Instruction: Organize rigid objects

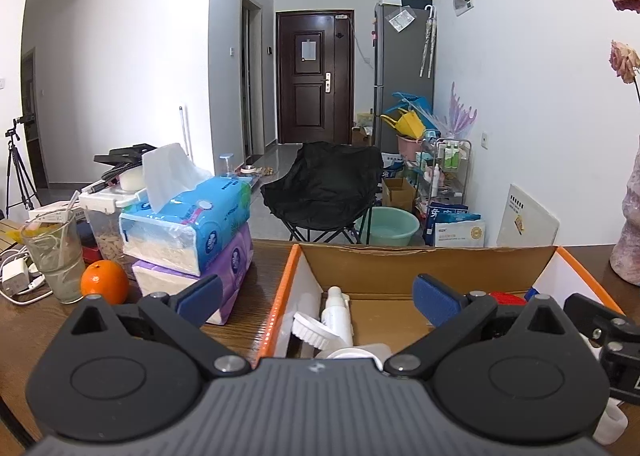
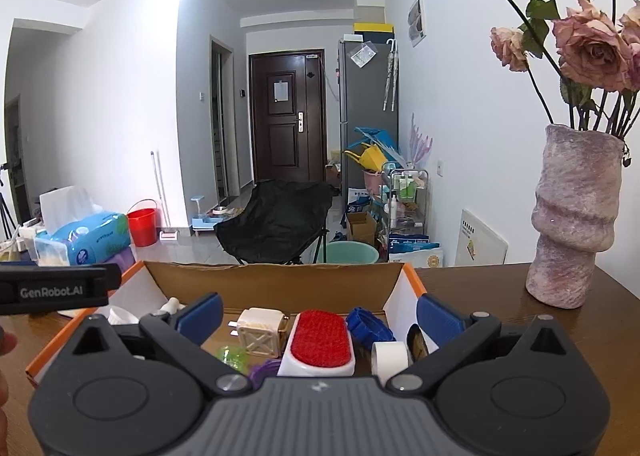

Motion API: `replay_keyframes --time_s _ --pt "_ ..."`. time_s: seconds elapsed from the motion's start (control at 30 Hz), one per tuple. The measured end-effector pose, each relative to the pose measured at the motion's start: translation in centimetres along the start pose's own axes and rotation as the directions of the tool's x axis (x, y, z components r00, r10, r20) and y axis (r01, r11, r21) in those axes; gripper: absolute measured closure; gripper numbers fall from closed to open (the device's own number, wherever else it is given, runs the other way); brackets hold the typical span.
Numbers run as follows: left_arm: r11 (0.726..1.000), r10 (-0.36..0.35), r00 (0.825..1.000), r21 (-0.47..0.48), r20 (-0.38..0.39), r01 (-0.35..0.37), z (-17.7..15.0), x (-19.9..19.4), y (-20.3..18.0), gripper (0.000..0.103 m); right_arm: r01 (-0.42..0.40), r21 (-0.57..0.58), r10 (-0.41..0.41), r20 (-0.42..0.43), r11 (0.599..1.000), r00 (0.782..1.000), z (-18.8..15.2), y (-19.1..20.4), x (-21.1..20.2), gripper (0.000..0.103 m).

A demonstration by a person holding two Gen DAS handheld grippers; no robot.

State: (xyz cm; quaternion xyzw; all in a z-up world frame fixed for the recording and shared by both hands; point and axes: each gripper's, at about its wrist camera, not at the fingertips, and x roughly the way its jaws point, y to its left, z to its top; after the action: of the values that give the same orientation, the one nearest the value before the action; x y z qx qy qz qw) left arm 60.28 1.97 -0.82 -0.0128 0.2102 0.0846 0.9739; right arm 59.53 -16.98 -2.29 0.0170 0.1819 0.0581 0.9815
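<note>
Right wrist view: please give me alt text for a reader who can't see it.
The open right hand-held gripper hovers over an orange-edged cardboard box holding a red-topped lint brush, a cream plug adapter, a blue ridged piece and a white tape roll. A mottled pink vase of dried roses stands on the wooden table to the right.

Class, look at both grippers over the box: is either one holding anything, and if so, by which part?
Nothing is held. The left gripper and the right gripper both hang above the cardboard box with jaws wide apart and nothing between them.
</note>
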Motion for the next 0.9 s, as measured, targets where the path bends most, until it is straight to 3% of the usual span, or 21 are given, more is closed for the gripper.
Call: replay_keyframes --time_s 0.17,0.37,0.6,0.9 --pt "1.000 -0.006 1.000 -0.013 0.019 0.006 0.2 -1.5 0.7 0.000 0.006 -0.004 -0.006 0.008 1.000 1.000 0.2 0.2 -1.2 0.000" --pt "0.999 -0.033 0.998 -0.032 0.062 0.035 0.7 -5.9 1.9 0.000 0.018 -0.002 -0.018 0.035 1.000 0.999 0.3 -0.3 -5.2 0.000" --pt "0.998 -0.053 0.994 -0.011 0.092 0.054 -0.2 -13.2 2.8 0.000 0.030 0.010 -0.031 0.070 1.000 0.997 -0.2 -0.8 -12.3 0.000" --pt "0.997 -0.075 0.993 0.018 0.086 0.073 -4.1 -24.0 4.2 0.000 0.028 -0.014 -0.027 0.093 1.000 0.995 -3.0 0.0 -24.0 0.000"
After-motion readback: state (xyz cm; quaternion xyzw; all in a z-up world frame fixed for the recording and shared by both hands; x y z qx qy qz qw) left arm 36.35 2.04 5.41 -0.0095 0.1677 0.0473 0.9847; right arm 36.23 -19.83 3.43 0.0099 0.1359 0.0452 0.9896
